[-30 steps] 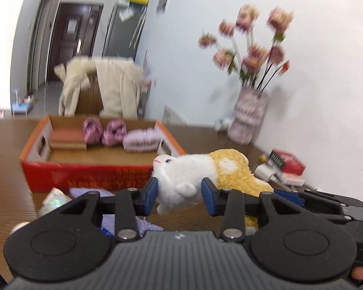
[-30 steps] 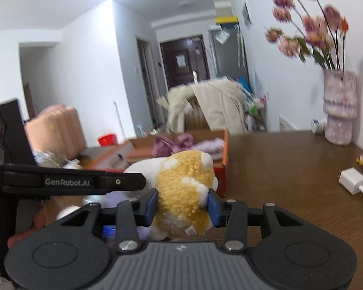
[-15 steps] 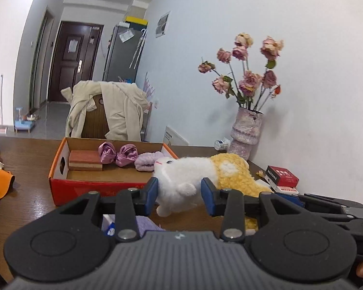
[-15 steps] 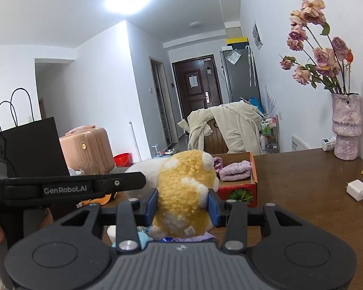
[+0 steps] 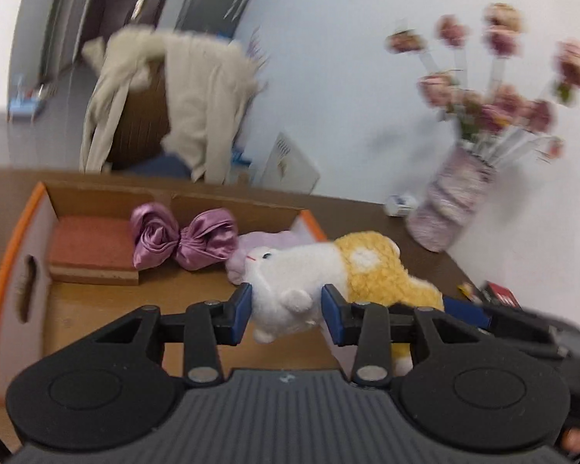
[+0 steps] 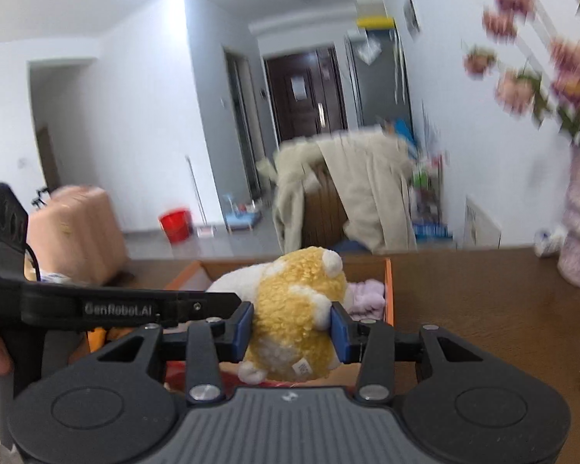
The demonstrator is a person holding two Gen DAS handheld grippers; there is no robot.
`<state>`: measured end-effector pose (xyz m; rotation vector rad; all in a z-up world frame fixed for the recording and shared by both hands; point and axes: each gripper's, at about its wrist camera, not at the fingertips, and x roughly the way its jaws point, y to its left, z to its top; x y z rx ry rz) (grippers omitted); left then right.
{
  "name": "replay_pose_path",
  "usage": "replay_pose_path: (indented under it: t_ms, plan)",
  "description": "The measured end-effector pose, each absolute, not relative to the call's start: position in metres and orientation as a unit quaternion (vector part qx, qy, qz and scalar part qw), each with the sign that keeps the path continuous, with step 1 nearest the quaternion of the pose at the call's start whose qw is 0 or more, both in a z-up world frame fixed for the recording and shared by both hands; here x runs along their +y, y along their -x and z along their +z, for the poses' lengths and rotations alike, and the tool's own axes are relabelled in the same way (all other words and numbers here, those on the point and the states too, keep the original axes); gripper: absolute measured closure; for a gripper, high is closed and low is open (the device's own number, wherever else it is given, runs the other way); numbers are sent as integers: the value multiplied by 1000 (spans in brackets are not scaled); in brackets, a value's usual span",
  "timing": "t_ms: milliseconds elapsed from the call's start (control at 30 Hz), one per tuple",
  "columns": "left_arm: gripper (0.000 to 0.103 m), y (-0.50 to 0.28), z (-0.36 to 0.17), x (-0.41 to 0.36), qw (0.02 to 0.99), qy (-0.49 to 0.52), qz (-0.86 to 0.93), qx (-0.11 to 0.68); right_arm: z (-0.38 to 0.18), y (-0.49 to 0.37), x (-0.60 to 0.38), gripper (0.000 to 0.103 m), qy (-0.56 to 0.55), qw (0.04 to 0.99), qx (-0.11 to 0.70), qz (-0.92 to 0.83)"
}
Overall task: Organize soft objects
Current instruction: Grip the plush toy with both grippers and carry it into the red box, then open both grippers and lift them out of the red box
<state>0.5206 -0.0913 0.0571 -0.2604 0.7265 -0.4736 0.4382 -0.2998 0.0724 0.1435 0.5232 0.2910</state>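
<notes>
A white-and-yellow fleecy plush animal (image 5: 340,270) hangs between two hand-held black grippers with blue pads. The left gripper (image 5: 286,311) is clamped on the toy's white head end; the right gripper (image 6: 292,326) is clamped on its yellow rear end, a small sewn label showing below. The toy is held in the air over the near right part of an open cardboard box with orange edging (image 5: 19,239) that stands on a brown wooden table (image 6: 483,301). Inside the box lie a folded terracotta cloth (image 5: 91,237), a shiny mauve satin bow (image 5: 181,237) and a pale lilac knitted item (image 5: 259,241), the last just behind the toy's snout. A mottled lilac vase of dried pink roses (image 5: 450,208) stands on the table by the white wall, well apart from the box. A beige coat draped over a chair (image 6: 352,185) is beyond the table
</notes>
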Motion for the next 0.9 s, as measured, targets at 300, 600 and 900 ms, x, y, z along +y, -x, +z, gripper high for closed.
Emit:
replay_pose_path:
  t_ms: [300,600,900]
  plan:
    - [63,-573,1,-109,881,99,-208,413,17,-512,-296,62,-44,936,327,119]
    - [64,-562,10,-107,891,87,-196,399,20,-507,-283,48,28,951,296,82]
    - [54,-492,75,-63,925,46,-169,336,79,-465,-289,36,23,962,256,97]
